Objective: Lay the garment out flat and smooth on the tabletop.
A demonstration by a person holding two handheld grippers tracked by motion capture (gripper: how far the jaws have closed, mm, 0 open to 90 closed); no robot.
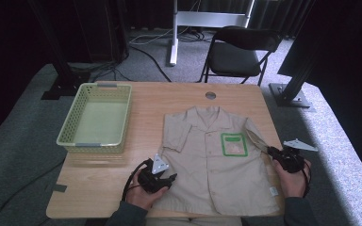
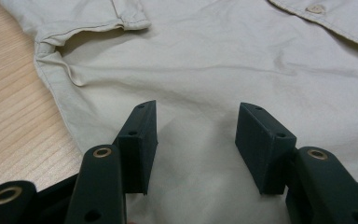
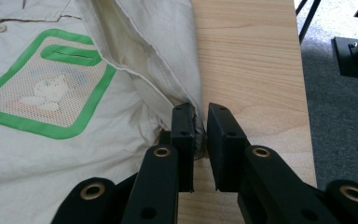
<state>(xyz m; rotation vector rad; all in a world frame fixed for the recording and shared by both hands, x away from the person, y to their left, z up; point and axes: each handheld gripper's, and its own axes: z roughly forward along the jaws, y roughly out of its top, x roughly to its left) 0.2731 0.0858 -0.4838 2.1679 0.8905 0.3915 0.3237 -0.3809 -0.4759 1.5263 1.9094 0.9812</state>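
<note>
A beige short-sleeved shirt (image 1: 214, 155) lies flat, front up, on the wooden table, with a green-framed pocket patch (image 1: 234, 144) on its chest. My left gripper (image 1: 168, 179) rests at the shirt's lower left edge; in the left gripper view it (image 2: 195, 140) stands open over the fabric (image 2: 242, 70), nothing between the pads. My right gripper (image 1: 269, 151) is at the shirt's right sleeve. In the right gripper view it (image 3: 201, 135) is shut on the sleeve's edge (image 3: 168, 65), lifting a fold of cloth beside the patch (image 3: 46, 88).
A pale green plastic basket (image 1: 95, 119) stands on the table's left half. A round cable hole (image 1: 210, 95) sits near the far edge. A black folding chair (image 1: 238, 52) stands behind the table. The table's right edge (image 3: 303, 116) runs close to my right gripper.
</note>
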